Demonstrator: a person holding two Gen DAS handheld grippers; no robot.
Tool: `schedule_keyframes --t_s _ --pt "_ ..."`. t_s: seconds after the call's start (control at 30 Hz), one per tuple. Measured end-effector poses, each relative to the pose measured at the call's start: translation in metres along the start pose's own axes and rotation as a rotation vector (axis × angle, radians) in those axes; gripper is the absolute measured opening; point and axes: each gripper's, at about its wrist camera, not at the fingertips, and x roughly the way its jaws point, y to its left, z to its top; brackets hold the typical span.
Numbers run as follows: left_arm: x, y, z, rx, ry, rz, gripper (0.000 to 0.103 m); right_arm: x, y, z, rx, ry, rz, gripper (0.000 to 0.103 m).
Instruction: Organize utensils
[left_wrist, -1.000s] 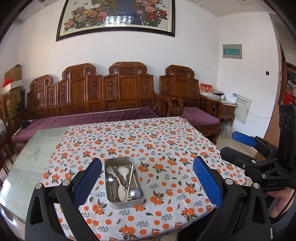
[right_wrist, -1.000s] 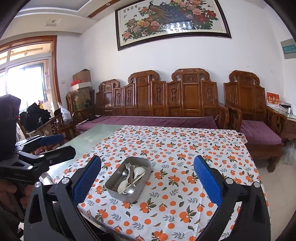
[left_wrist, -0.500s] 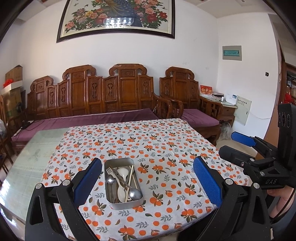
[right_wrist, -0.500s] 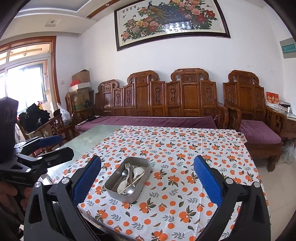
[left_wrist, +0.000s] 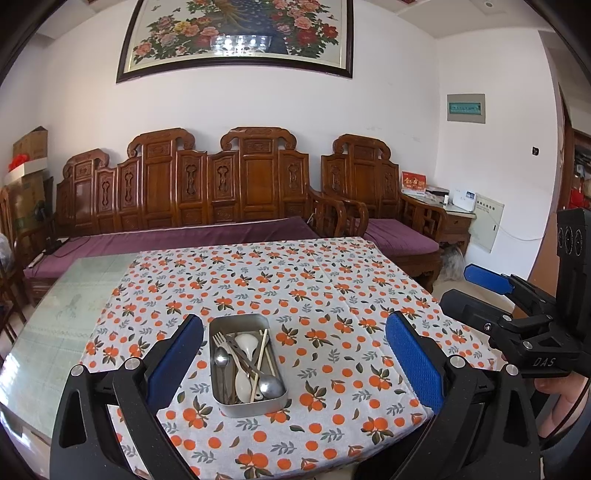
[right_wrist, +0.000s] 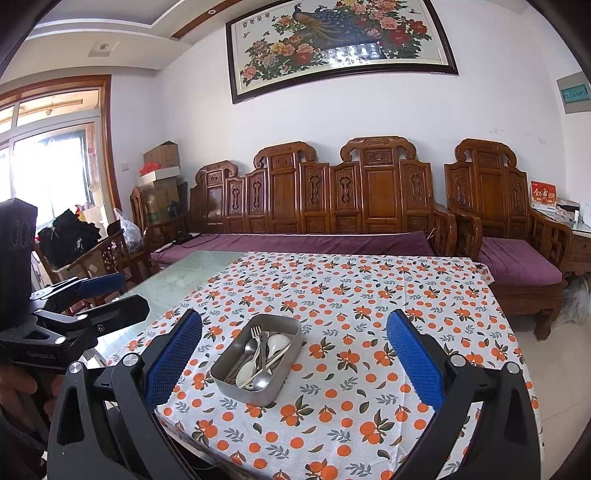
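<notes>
Sitting in the metal tin (left_wrist: 248, 363) on our counter (left_wrist: 332, 295), the utensils (left_wrist: 243, 363) lie ahead of both wide-open, empty grippers, left gripper (left_wrist: 293, 365) and right gripper (right_wrist: 293, 363); handles overlap, so we can't count them.

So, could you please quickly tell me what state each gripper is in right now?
Left gripper: open, holding nothing.
Right gripper: open, holding nothing.
</notes>
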Motion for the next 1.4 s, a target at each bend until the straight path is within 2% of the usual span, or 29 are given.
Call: schedule_keyframes --t_s 1.4 --pt "-0.0013 -0.0011 -0.0013 -0.008 0.003 -0.009 0.095 0.0031 -0.0002 -0.0017 0.010 0.005 0.005 0.101"
